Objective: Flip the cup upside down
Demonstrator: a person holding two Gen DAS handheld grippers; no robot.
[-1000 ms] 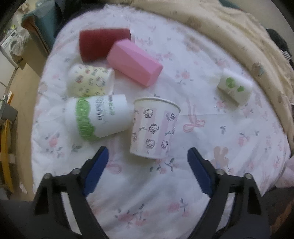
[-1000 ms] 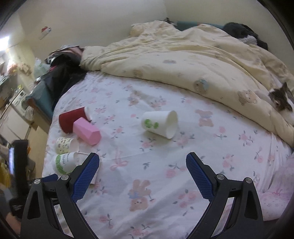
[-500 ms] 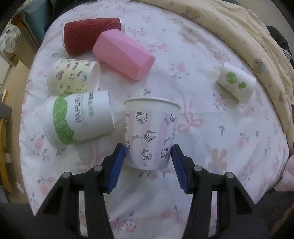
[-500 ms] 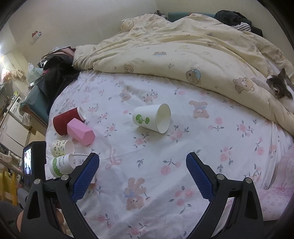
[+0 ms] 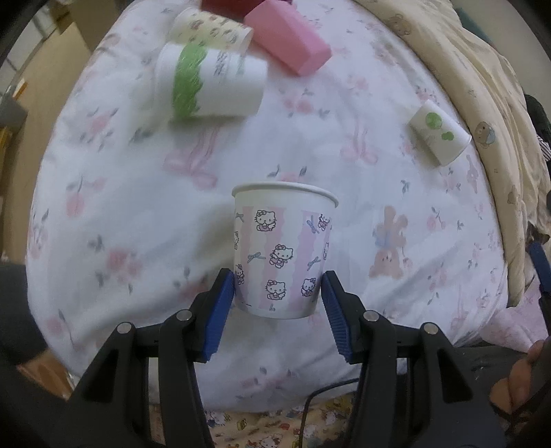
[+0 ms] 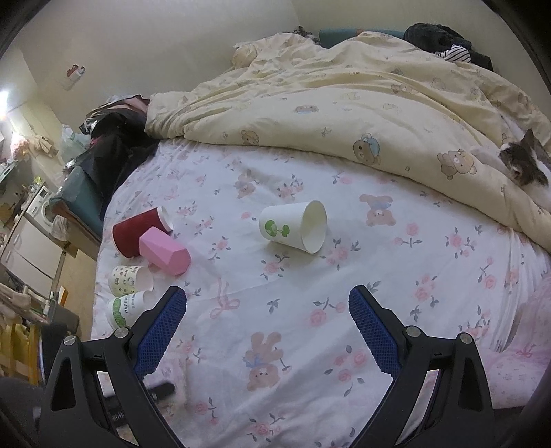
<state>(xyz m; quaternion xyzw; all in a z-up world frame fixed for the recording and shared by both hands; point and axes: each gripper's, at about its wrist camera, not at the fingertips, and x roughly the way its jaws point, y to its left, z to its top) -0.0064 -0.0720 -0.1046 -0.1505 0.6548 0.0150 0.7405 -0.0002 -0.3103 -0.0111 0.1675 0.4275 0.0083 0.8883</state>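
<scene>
A Hello Kitty paper cup (image 5: 280,251) stands upright, mouth up, between my left gripper's blue pads. My left gripper (image 5: 278,293) is shut on its lower part and holds it above the floral bed sheet (image 5: 103,213). My right gripper (image 6: 267,320) is open and empty, hovering over the sheet (image 6: 275,286). A white cup with green dots (image 6: 294,225) lies on its side ahead of it and also shows in the left wrist view (image 5: 439,132).
Several cups lie on their sides at the left: green-band cup (image 5: 210,84), patterned cup (image 5: 210,31), red cup (image 6: 137,231), pink faceted cup (image 6: 165,251). A yellow duvet (image 6: 344,107) covers the far bed. A cat (image 6: 523,165) lies at the right. The bed edge is near.
My left gripper closed on the Hello Kitty cup and lifted it off the sheet, away from the other cups. My right gripper stayed open and shifted only slightly.
</scene>
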